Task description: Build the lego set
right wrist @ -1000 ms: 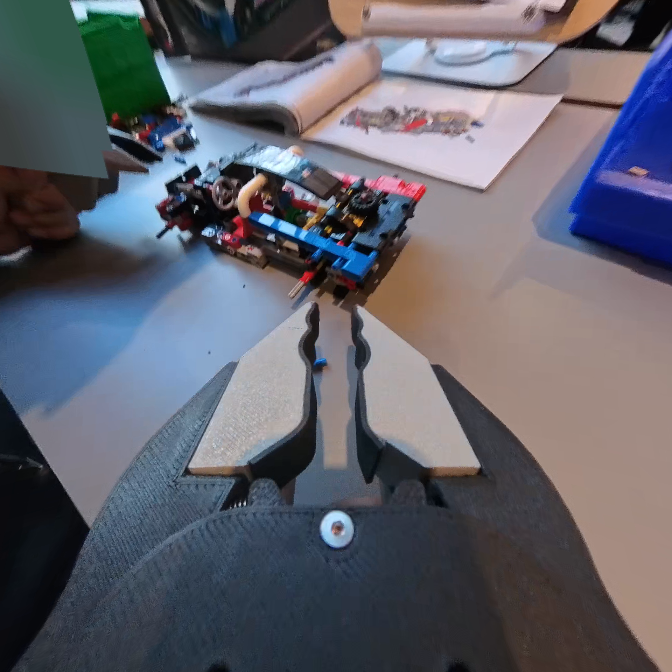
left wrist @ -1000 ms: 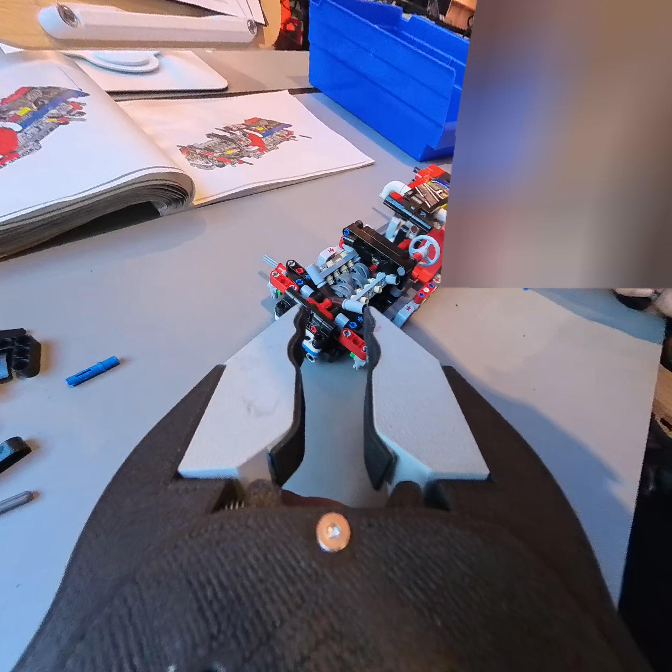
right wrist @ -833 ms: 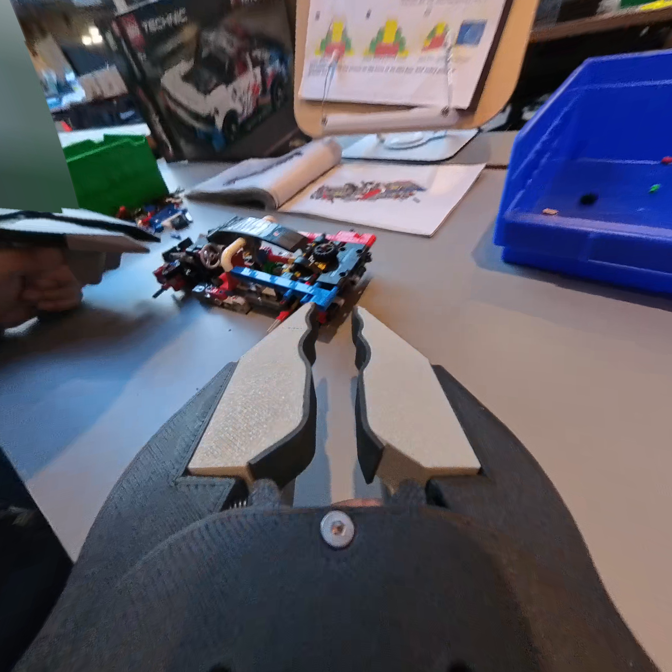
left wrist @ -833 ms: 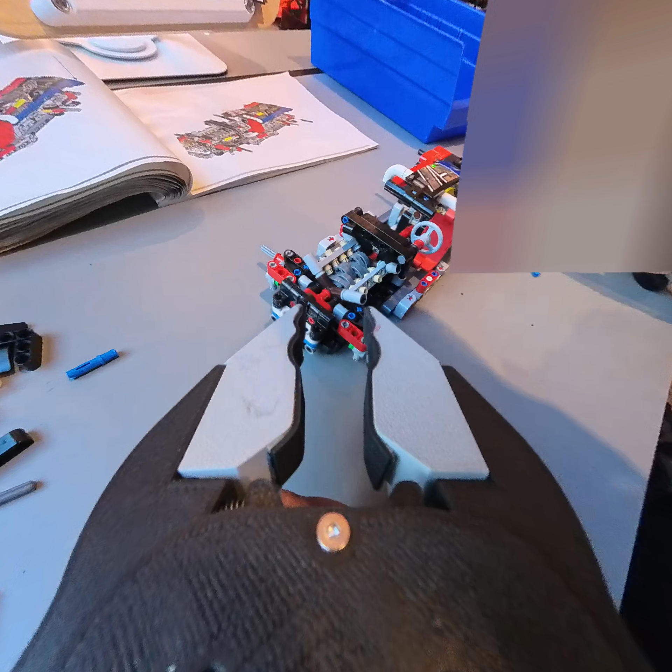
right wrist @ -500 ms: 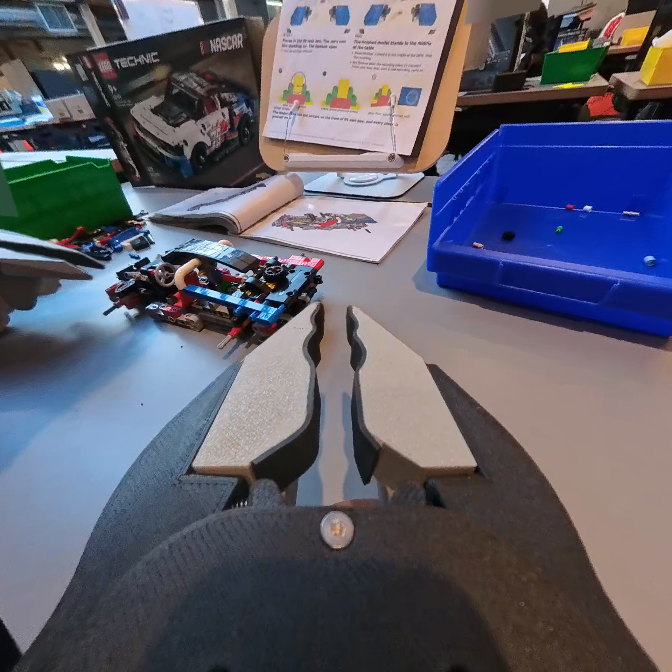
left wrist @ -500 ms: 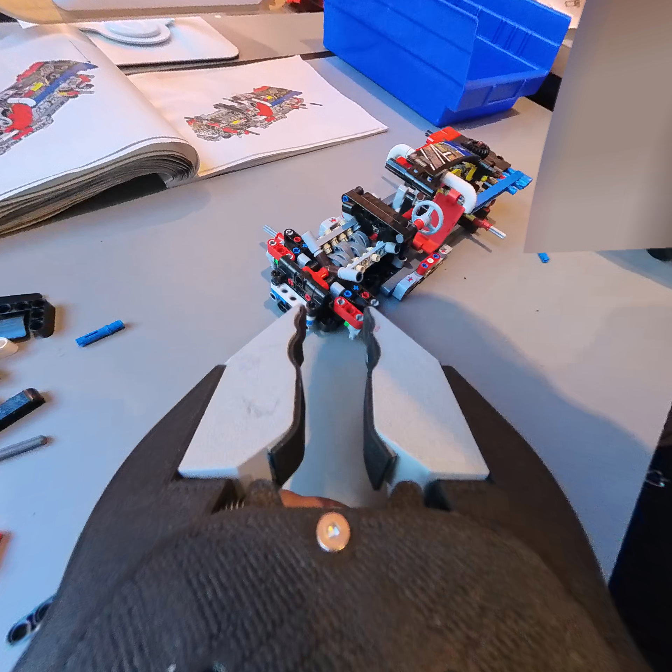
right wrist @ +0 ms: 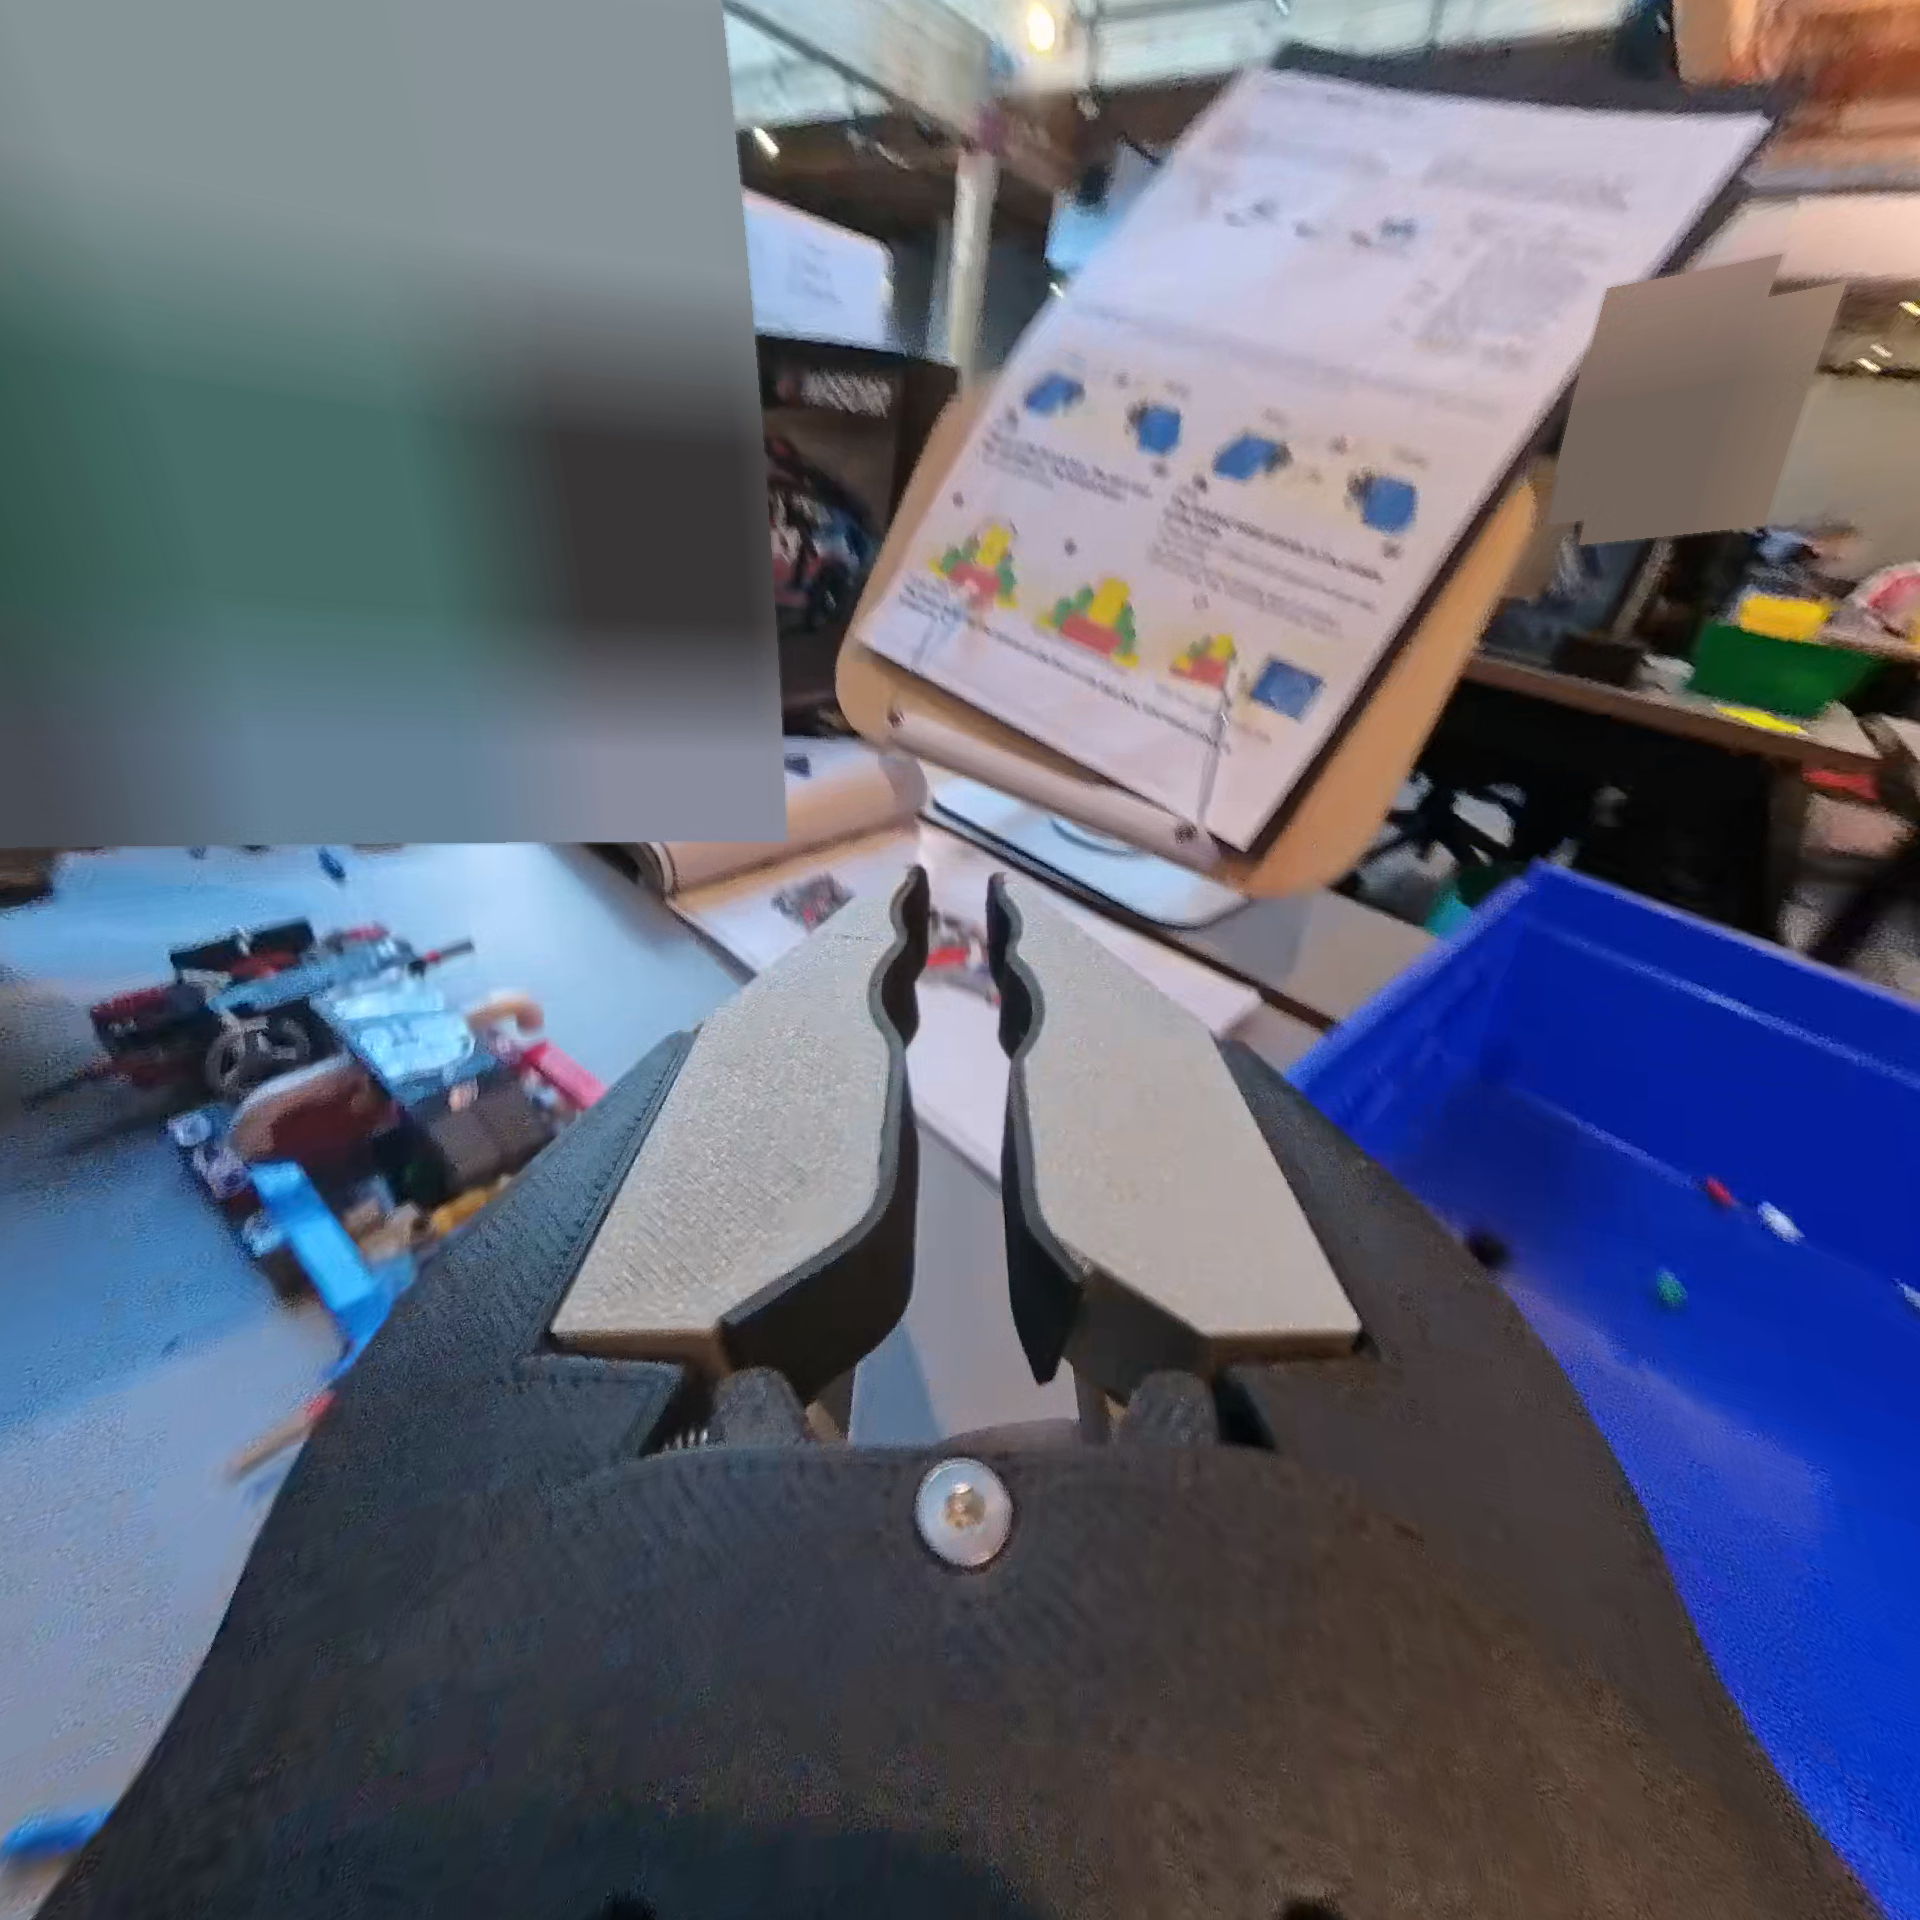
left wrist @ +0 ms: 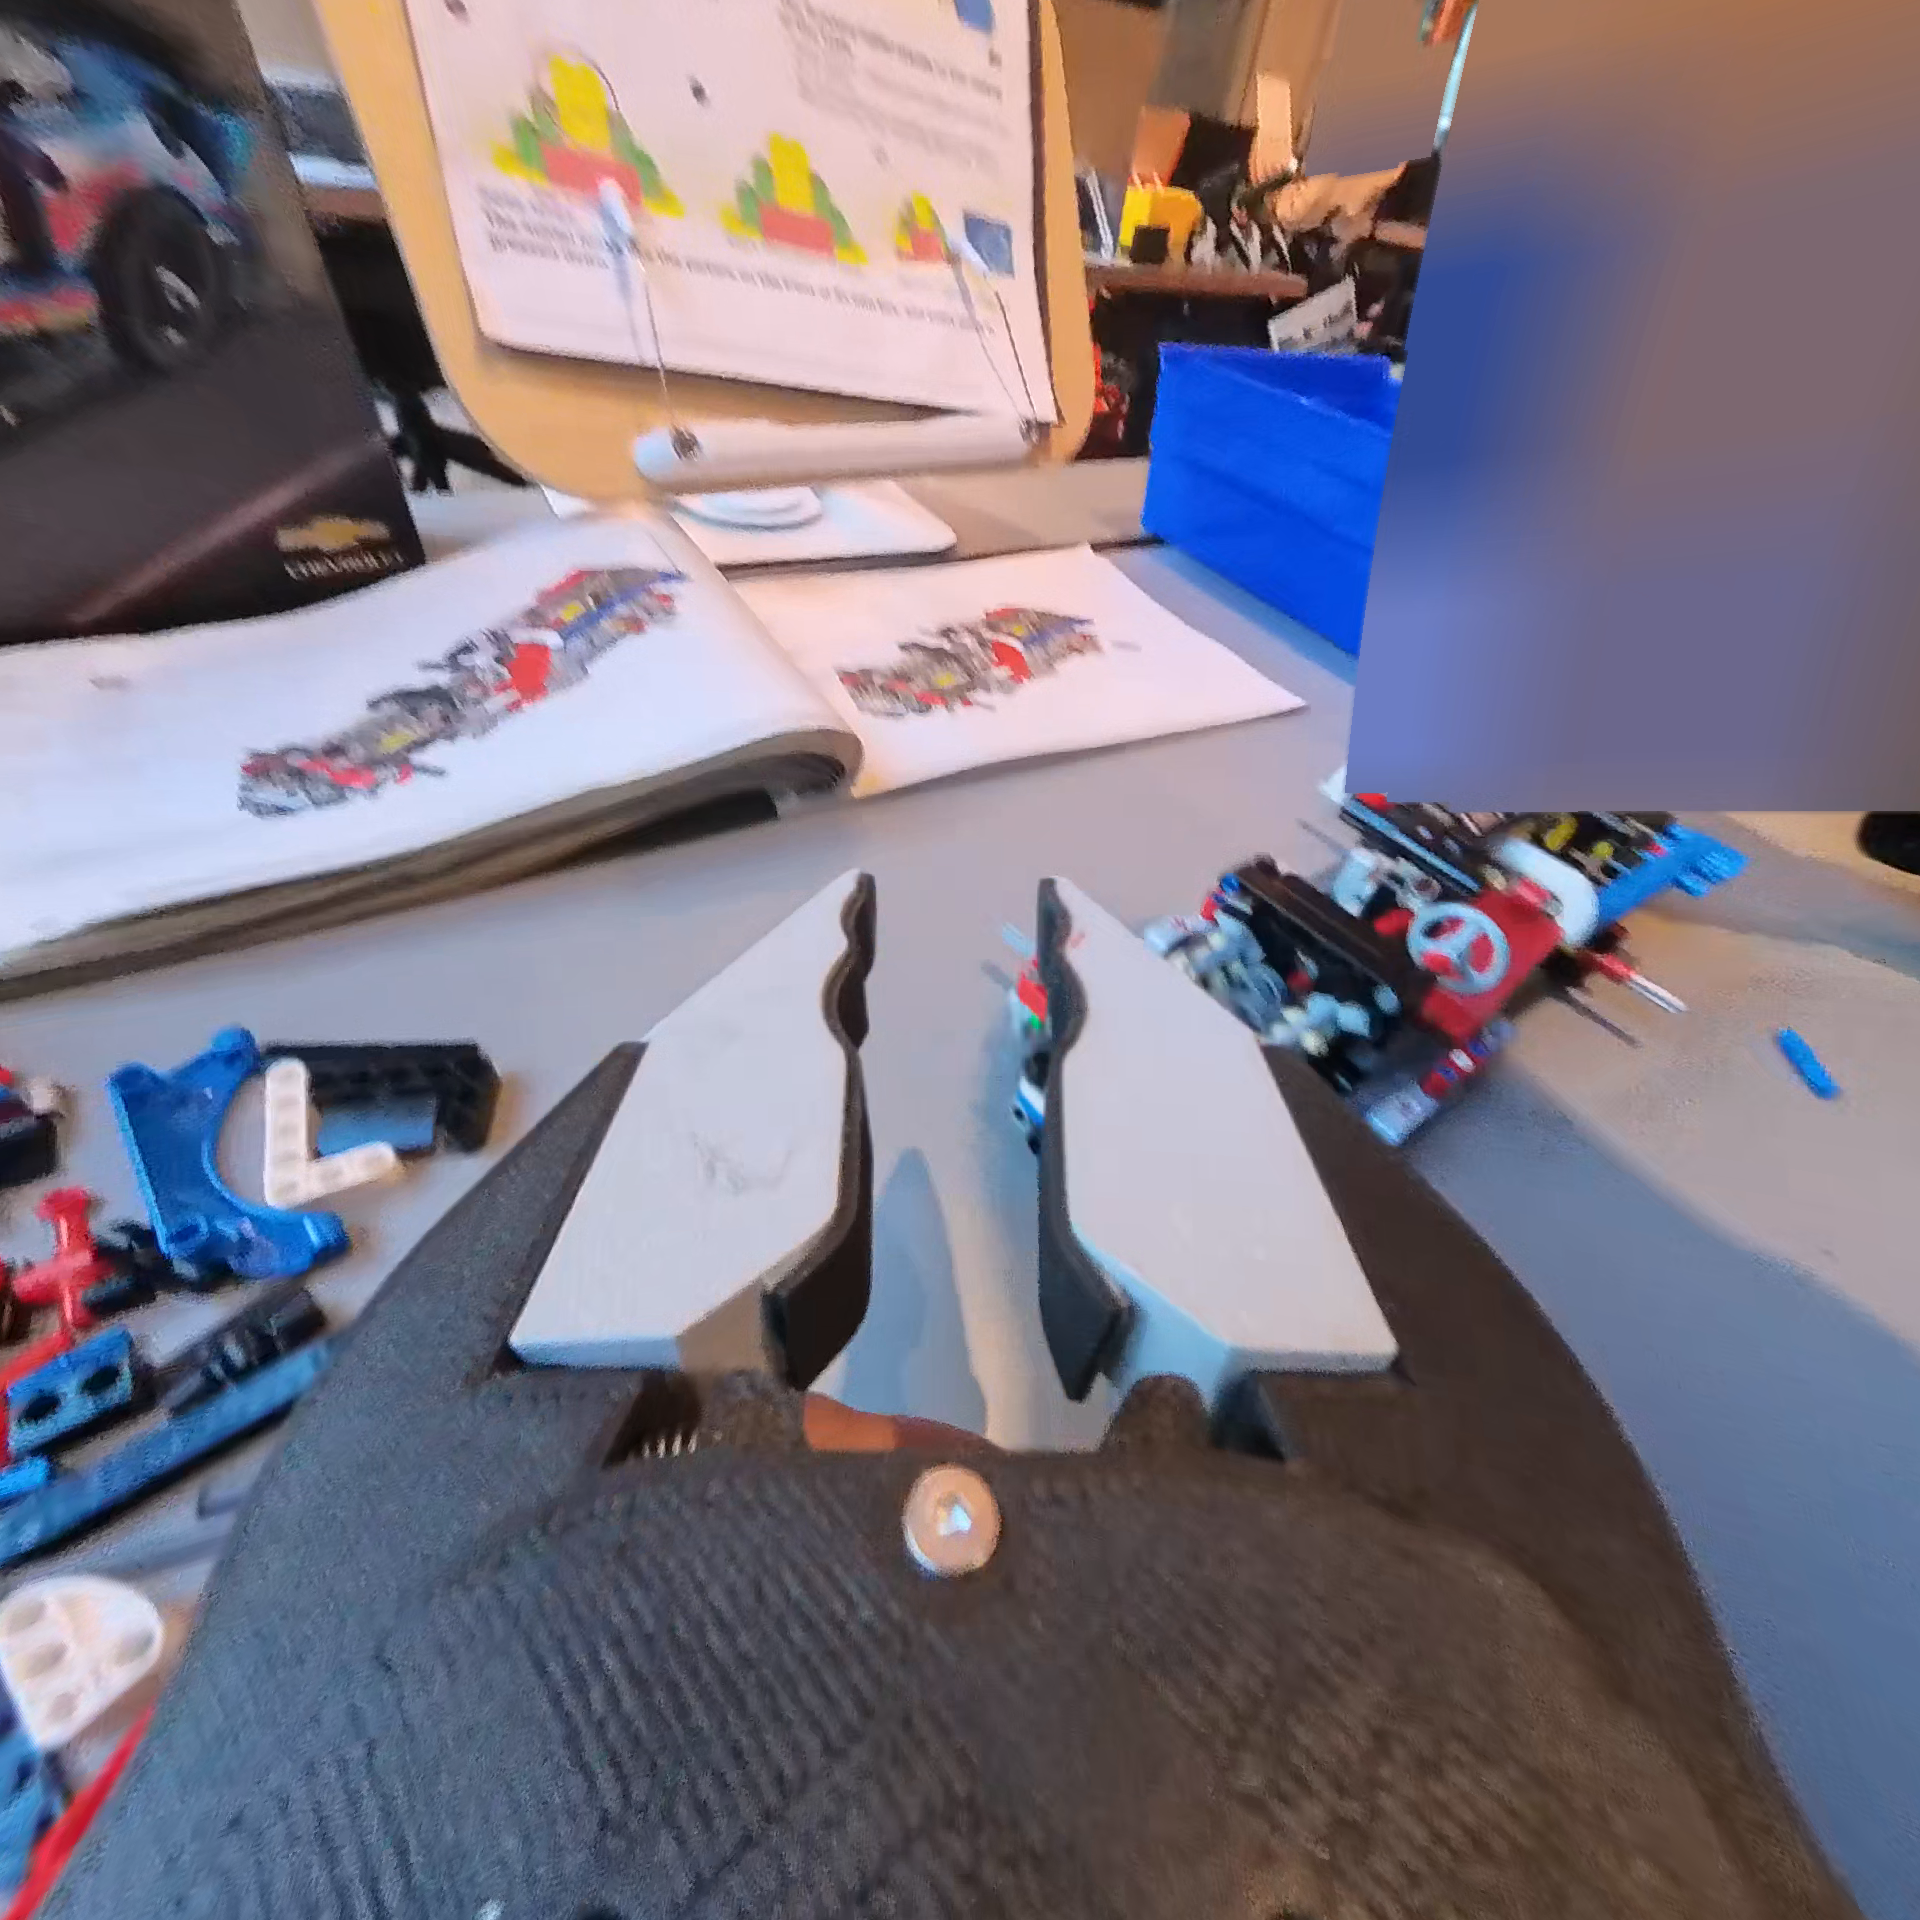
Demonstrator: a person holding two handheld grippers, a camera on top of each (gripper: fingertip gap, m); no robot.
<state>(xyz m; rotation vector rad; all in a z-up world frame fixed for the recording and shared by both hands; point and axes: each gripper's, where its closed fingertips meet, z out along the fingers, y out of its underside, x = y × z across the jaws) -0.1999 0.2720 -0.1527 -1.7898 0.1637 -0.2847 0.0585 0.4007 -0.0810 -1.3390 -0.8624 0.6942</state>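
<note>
While both my tools, left tool (left wrist: 954,902) and right tool (right wrist: 953,902), hang agape and empty, I count one lego car (left wrist: 1382,966), partly blurred

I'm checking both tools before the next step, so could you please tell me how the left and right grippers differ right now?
The left gripper has its jaws spread wider than the right gripper, whose jaws show only a narrow gap. The left gripper points over the grey table, with the lego car just to its right; the right gripper is tilted upward toward the document stand, beside the blue bin. Both are open and empty.
</note>
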